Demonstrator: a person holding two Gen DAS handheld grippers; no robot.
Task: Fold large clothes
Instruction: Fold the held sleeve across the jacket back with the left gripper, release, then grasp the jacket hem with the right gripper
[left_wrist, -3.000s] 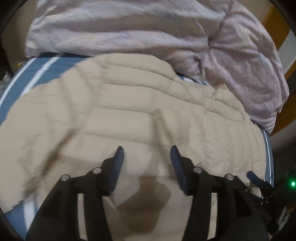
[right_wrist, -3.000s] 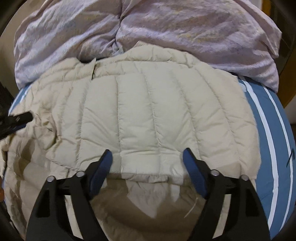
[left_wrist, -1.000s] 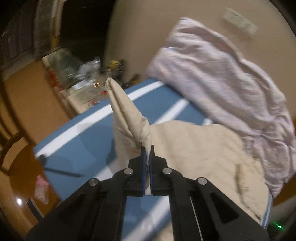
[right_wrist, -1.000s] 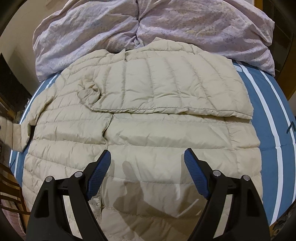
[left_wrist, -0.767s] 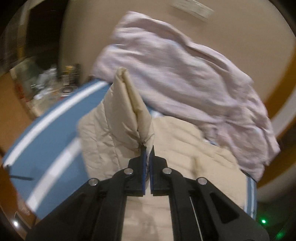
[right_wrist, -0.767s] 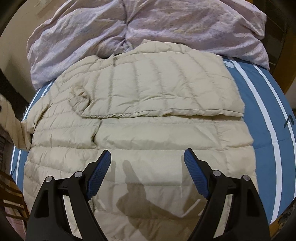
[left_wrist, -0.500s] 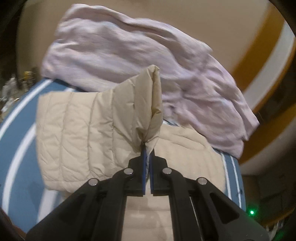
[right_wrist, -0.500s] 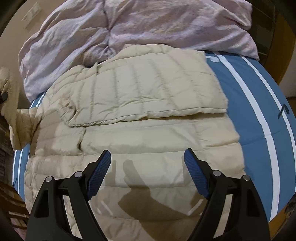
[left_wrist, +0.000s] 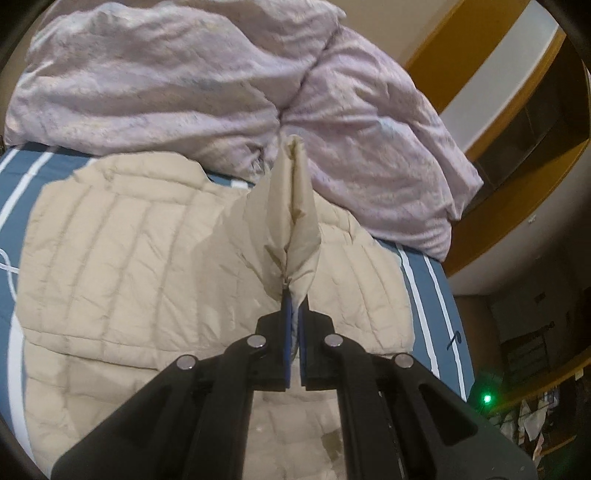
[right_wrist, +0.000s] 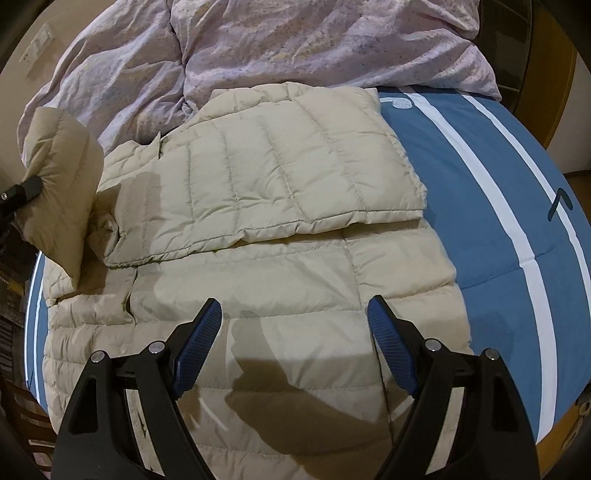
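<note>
Clearly the left tool (right_wrist: 26, 190), at the left edge of the right wrist view, was pressed together on the jacket's sleeve (right_wrist: 59, 162), pinching its cuff so the padded tube hung lifted above the cloth, probably so it could be laid across the body. To its right the beige down jacket (right_wrist: 258, 280) lay spread over the blue striped bed (right_wrist: 498, 206), filling the middle of the frame, with the other sleeve (right_wrist: 280, 166) folded across its upper part. Along the top lay a rumpled lilac duvet (right_wrist: 295, 40). At lower centre the right tool (right_wrist: 295, 347) hovered over the jacket with jaws spread, holding nothing, likely free to steady the fabric.
</note>
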